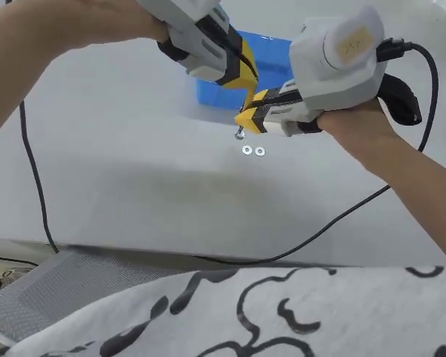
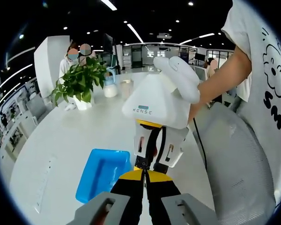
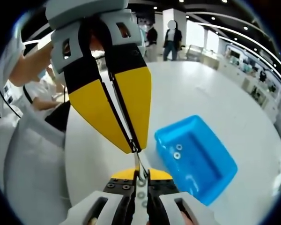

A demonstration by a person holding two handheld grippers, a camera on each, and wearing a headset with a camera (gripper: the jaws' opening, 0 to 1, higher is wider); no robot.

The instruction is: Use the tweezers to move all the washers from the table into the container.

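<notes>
"Steel tweezers (image 1: 239, 132), which way pointing?"

"Tip down toward the table (image 1: 134, 178), close beside two washers (image 1: 247, 150) lying side by side. Long axis steep in the head view, rising toward the left gripper (image 1: 248, 88)."

"Held how?"

"Clamped in the right gripper (image 1: 245, 119), jaws drawn tight on the shaft. Left gripper jaws likewise closed, pinching the far end. Plain in the right gripper view, with the yellow tips meeting on the thin rod, but not legible from the head view."

"Container?"

"Blue container (image 3: 210, 185) — seen whole in the right gripper view, right of the jaws, with two more washers on its floor. Mostly hidden behind both grippers in the head view. Lower left in the left gripper view, contents not made out."

"Anything else unclear?"

"Upper tweezers in the head view lost behind the yellow jaws. Too thin to pick out between the facing jaws in the left gripper view. Tip against the table or just clear of it — cannot tell."
</notes>
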